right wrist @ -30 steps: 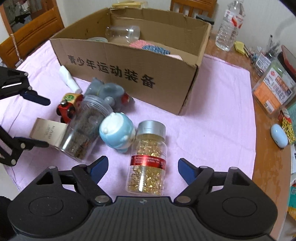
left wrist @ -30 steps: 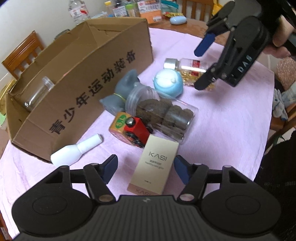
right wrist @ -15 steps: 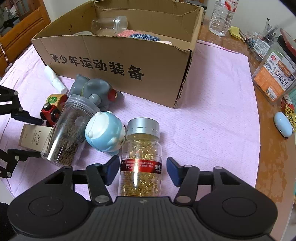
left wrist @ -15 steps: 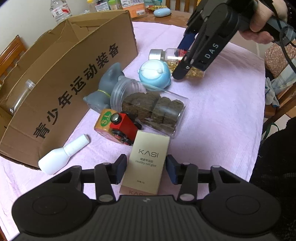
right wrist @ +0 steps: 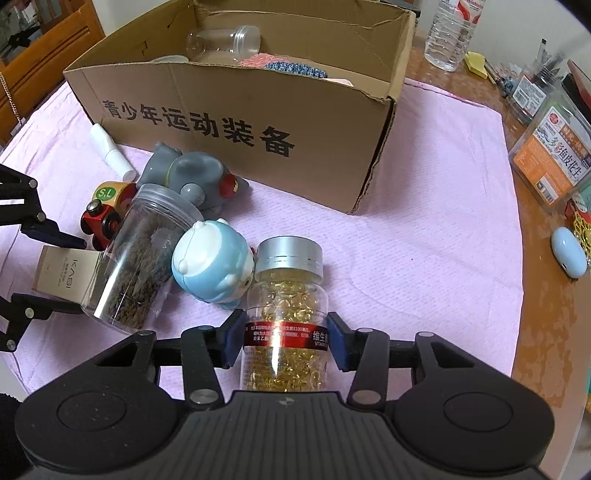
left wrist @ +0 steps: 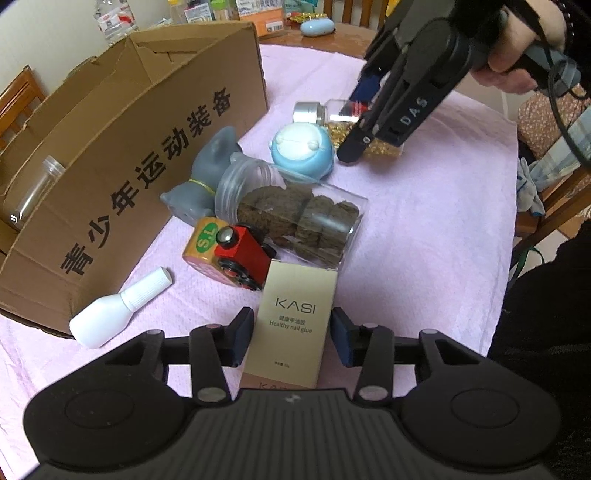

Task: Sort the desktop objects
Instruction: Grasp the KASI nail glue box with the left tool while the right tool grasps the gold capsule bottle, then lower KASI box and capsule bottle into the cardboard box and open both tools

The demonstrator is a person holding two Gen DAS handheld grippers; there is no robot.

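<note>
My left gripper point(left wrist: 292, 338) is closed around a beige KASI nail glue box point(left wrist: 291, 325) lying on the pink cloth; its pads touch the box's sides. My right gripper point(right wrist: 284, 341) is closed on a clear bottle of golden capsules point(right wrist: 286, 317) with a silver cap and red label, lying on the cloth. Beside them lie a blue round figure point(right wrist: 212, 267), a clear jar of brown cakes point(left wrist: 295, 221), a red toy train point(left wrist: 231, 251), a grey toy point(left wrist: 207, 181) and a white squeeze bottle point(left wrist: 114, 314).
A large open cardboard box point(right wrist: 240, 110) stands behind the objects, with a clear jar point(right wrist: 225, 40) and knitted items inside. To the right on the wooden table point(right wrist: 546, 258) are an orange-labelled container point(right wrist: 550, 155), a water bottle point(right wrist: 450, 29) and a light-blue case point(right wrist: 569, 251).
Both grippers moved forward and closed: the left around the KASI box, the right around the capsule bottle. Both were wide open a second ago.
</note>
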